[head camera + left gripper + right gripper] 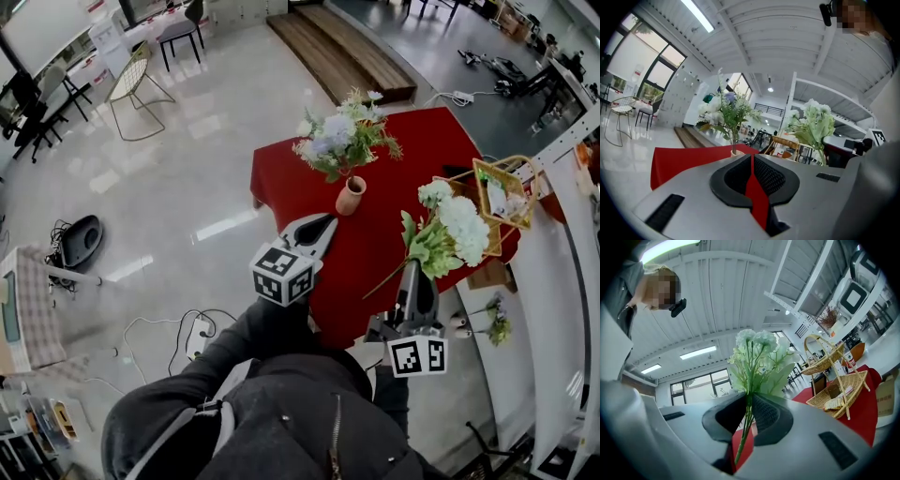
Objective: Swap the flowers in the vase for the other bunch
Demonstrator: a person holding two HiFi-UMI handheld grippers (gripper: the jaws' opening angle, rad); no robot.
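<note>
A small terracotta vase stands on the red-clothed table and holds a bunch of pale blue and white flowers. That bunch shows straight ahead in the left gripper view. My left gripper is shut with nothing in it, just short of the vase. My right gripper is shut on the stems of a white and green bunch, which it holds up over the table's right side. In the right gripper view the stems run between the jaws and the blooms rise above.
Wicker baskets stand at the table's right end, close to the held bunch. A white counter runs along the right. A wire chair and a wooden platform lie beyond on the glossy floor. Cables trail by my feet.
</note>
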